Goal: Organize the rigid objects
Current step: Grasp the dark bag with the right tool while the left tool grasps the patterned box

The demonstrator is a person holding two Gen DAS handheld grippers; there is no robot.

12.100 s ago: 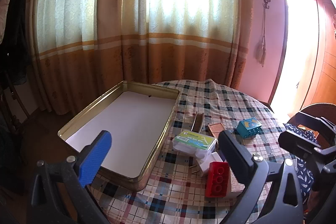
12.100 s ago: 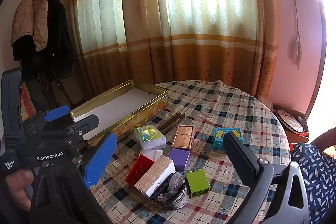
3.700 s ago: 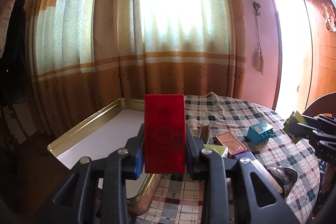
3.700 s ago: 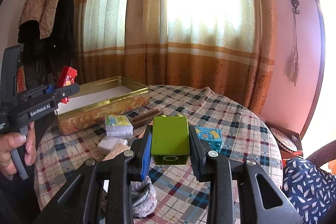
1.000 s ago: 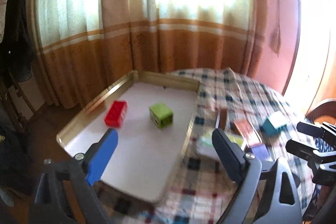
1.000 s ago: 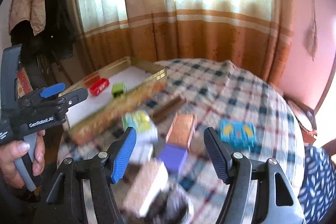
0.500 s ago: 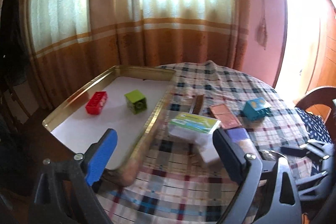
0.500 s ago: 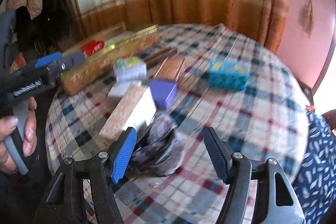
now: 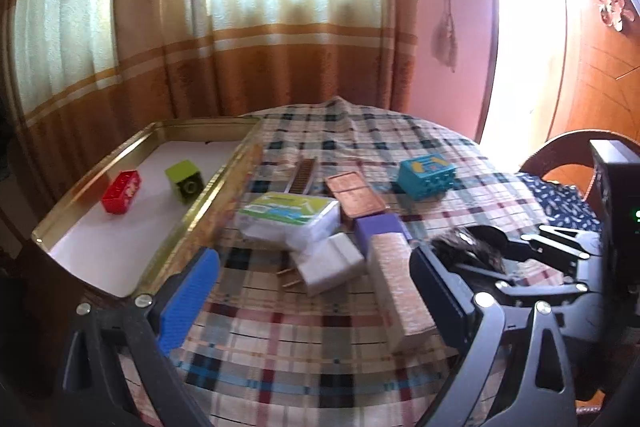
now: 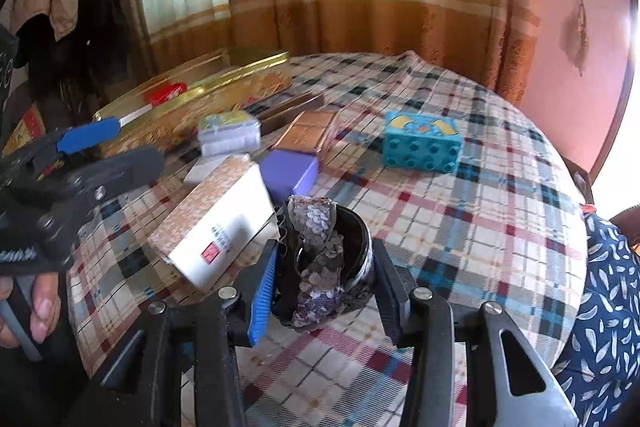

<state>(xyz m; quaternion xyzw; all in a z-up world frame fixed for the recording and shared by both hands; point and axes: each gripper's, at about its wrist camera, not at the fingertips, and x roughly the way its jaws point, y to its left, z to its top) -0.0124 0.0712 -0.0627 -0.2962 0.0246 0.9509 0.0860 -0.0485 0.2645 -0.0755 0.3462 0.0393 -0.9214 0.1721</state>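
Note:
A gold tray [image 9: 192, 211] on the table's left holds a red brick [image 9: 121, 190] and a green brick [image 9: 185, 181]. My left gripper [image 9: 316, 303] is open and empty above a white plug [image 9: 328, 267] and a long patterned box [image 9: 400, 291]. My right gripper [image 10: 324, 291] has closed around a dark sequined round case [image 10: 324, 259], with both pads against its sides. The case also shows in the left wrist view [image 9: 468, 247]. The long box [image 10: 216, 223] lies just left of the case.
On the plaid cloth lie a tissue pack [image 9: 288, 219], a purple block [image 10: 290, 175], a copper tin [image 10: 308, 131], a brown comb [image 9: 302, 177] and a teal brick [image 10: 420, 143]. A dark patterned chair cushion [image 10: 600, 287] is at the right edge.
My right gripper has dropped onto the sequined case and closed from wide open. My left gripper has moved right, away from the tray and over the clutter.

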